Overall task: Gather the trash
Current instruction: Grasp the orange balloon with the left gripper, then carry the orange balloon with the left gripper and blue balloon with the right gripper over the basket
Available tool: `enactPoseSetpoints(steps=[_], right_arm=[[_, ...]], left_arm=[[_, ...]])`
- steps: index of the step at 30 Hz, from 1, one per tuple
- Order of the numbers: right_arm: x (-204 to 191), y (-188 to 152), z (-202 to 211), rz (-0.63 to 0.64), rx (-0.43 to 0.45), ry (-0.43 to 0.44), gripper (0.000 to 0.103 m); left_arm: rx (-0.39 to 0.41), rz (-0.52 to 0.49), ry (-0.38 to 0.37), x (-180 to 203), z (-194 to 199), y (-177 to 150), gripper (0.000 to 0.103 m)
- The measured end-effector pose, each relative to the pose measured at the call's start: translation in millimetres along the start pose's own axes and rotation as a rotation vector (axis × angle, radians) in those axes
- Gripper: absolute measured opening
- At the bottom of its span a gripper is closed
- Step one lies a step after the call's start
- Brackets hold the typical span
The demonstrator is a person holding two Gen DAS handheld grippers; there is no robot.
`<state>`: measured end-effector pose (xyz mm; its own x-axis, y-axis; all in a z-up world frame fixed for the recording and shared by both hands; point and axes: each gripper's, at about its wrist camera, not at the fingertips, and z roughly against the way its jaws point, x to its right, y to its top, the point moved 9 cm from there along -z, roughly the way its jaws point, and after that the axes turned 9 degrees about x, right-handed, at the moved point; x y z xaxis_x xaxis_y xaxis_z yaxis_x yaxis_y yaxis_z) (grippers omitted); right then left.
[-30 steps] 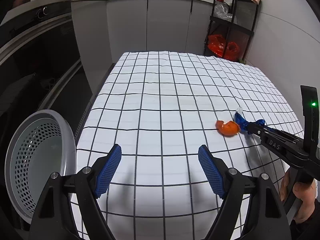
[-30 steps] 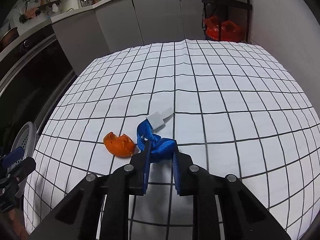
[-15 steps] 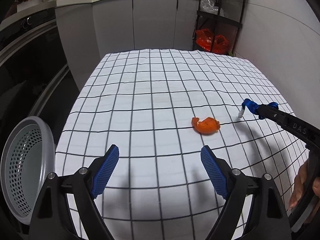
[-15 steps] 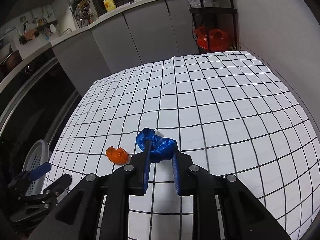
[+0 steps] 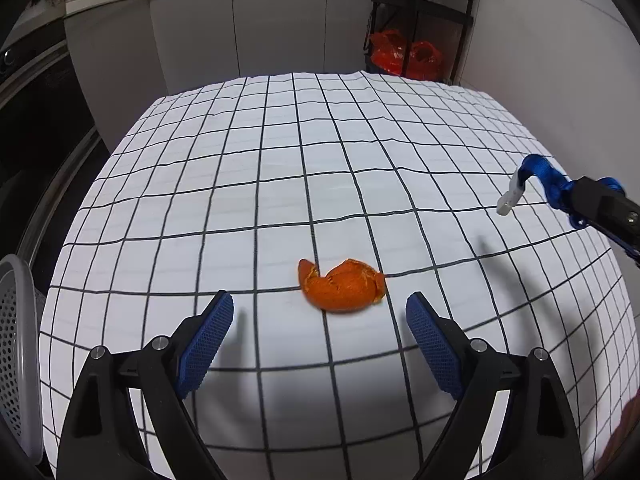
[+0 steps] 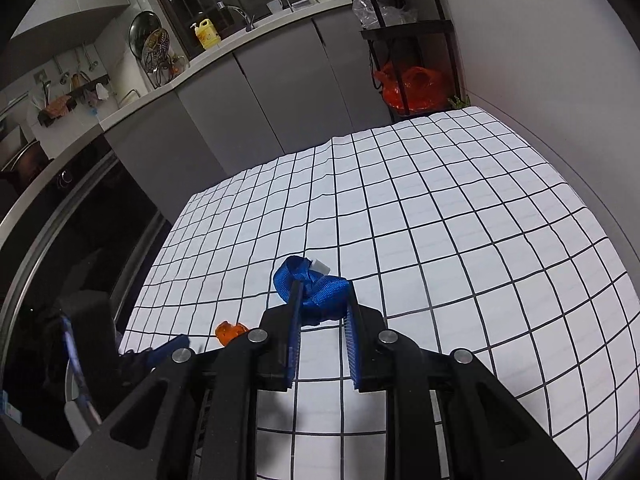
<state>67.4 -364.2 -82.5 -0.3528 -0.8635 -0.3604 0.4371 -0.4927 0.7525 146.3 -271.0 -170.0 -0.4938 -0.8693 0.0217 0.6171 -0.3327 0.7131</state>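
An orange peel (image 5: 341,289) lies on the white grid-patterned tablecloth (image 5: 280,168). My left gripper (image 5: 320,316) hovers just short of it, its jaws wide and still opening, with nothing between the pads. The peel lies a little beyond the fingertips. My right gripper (image 6: 322,300) is shut on a blue strap (image 6: 314,290) with a white clip at its end, held up above the cloth. In the left wrist view that strap (image 5: 546,178) hangs at the far right. The peel (image 6: 230,332) shows small at lower left in the right wrist view.
A grey perforated basket (image 5: 18,356) stands off the table's left edge. Grey kitchen cabinets (image 5: 248,20) run behind the table. A black rack with red bags (image 5: 404,54) stands at the far right corner. A white wall borders the table's right side.
My left gripper moved right and forward to the orange peel and its jaws widened. The right gripper rose with the blue strap, lifting it off the cloth.
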Motion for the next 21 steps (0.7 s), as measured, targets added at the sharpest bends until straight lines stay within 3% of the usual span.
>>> enactPoseSetpoints(steps=[6,11,13,16,21], right_arm=[[-6,3,-1,0.000,0.003,0.017,0.019],[-6,4,-1,-0.003,0.003,0.018,0.019],[-6,3,-1,0.000,0.002,0.017,0.019],[-9,3,-1,0.008,-0.002,0.018,0.019],[-27,6,-1,0.032,-0.001,0.029,0.019]], left_arm=[[-0.051,0.020,0.029,-1,-21,-1,0.084],[-0.035,0.018,0.011,0,-18,3,0.060],[-0.029,0.008,0.003,2,-14,3,0.043],[-0.036,0.018,-0.012,3,-9,0,0.027],[-0.014,0.027,-0.004,-9,17,-2,0.024]])
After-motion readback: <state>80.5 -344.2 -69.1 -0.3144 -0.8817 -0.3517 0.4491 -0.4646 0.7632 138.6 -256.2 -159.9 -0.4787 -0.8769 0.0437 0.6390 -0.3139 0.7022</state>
